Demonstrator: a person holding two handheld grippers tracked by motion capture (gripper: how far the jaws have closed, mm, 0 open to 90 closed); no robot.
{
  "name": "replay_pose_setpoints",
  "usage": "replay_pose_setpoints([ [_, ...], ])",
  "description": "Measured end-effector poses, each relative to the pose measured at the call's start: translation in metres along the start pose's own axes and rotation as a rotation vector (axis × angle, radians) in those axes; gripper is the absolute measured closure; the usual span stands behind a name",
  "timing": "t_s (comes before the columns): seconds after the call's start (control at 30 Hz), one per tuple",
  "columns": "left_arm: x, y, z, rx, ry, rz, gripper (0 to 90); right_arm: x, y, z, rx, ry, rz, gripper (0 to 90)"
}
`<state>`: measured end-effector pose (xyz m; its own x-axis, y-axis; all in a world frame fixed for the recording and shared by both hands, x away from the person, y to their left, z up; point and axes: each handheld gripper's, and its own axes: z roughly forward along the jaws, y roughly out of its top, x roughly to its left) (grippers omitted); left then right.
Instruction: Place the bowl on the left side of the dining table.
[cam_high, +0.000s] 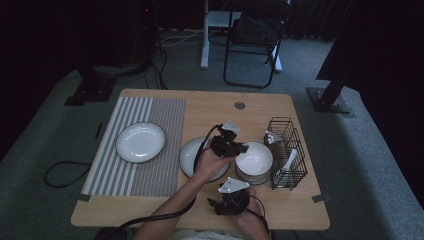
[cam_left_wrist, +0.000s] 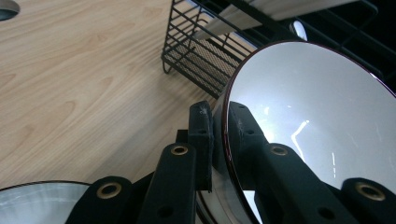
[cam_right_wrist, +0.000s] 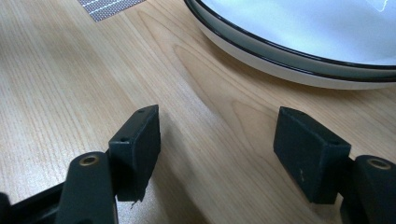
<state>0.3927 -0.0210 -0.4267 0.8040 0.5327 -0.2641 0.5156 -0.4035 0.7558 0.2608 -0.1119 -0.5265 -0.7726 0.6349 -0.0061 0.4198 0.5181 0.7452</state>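
Right now we see the left gripper (cam_high: 243, 148) reaching across the wooden table (cam_high: 200, 107) to the white bowl (cam_high: 255, 159), which sits on top of a stack of bowls just left of the black wire rack (cam_high: 287, 152). From the left gripper view, its two jaws are pinched on the bowl's dark rim (cam_left_wrist: 225, 126), one pad inside the bowl and the other outside against the wall, with the bowl (cam_left_wrist: 317, 121) tilted up across the frame and the wire rack (cam_left_wrist: 196, 51) behind it. We also see a white plate (cam_high: 192, 155) partly under the left hand (cam_high: 209, 162), lying just left of the bowl stack. Another white plate (cam_high: 140, 142) rests on the striped placemat (cam_high: 137, 145) well to the left. Inside the rack stand a white spoon (cam_high: 289, 162) and some other small pale piece we cannot identify. Nearer the table's front edge, the right gripper (cam_high: 216, 205) lies low over the bare wood; in the right gripper view its jaws stand spread apart with nothing between them, and the rim of a plate (cam_right_wrist: 299, 65) lies just ahead of the right gripper (cam_right_wrist: 217, 149).
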Motion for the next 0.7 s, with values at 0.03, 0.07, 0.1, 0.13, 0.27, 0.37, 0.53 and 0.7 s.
replay_pose_setpoints([
  [0.03, 0.001, 0.000, -0.001, -0.006, 0.002, -0.004, 82.5, 0.000, 0.000, 0.000, 0.000, 0.000, 0.001, 31.4],
  [0.07, 0.002, 0.001, -0.003, -0.007, 0.001, -0.005, 82.5, 0.000, 0.000, 0.000, 0.000, 0.000, 0.002, 31.4],
  [0.1, 0.003, 0.001, -0.004, -0.013, 0.002, -0.010, 82.5, 0.000, 0.000, 0.000, 0.000, 0.000, 0.004, 31.4],
  [0.13, 0.005, 0.002, -0.005, -0.014, 0.001, -0.012, 82.5, 0.000, 0.000, 0.000, 0.001, 0.001, 0.003, 31.4],
  [0.27, 0.008, 0.002, -0.011, -0.018, 0.009, -0.013, 82.5, 0.000, 0.000, 0.000, 0.000, 0.002, 0.001, 31.4],
  [0.37, 0.011, 0.003, -0.015, -0.026, 0.014, -0.018, 82.4, 0.000, 0.000, 0.000, 0.000, 0.001, -0.001, 31.3],
  [0.53, 0.016, 0.002, -0.022, -0.040, 0.021, -0.032, 82.4, 0.000, 0.000, 0.000, 0.001, 0.002, -0.001, 31.3],
  [0.7, 0.022, -0.001, -0.029, -0.046, 0.032, -0.044, 82.4, 0.000, 0.000, 0.000, 0.000, 0.003, 0.000, 31.3],
])
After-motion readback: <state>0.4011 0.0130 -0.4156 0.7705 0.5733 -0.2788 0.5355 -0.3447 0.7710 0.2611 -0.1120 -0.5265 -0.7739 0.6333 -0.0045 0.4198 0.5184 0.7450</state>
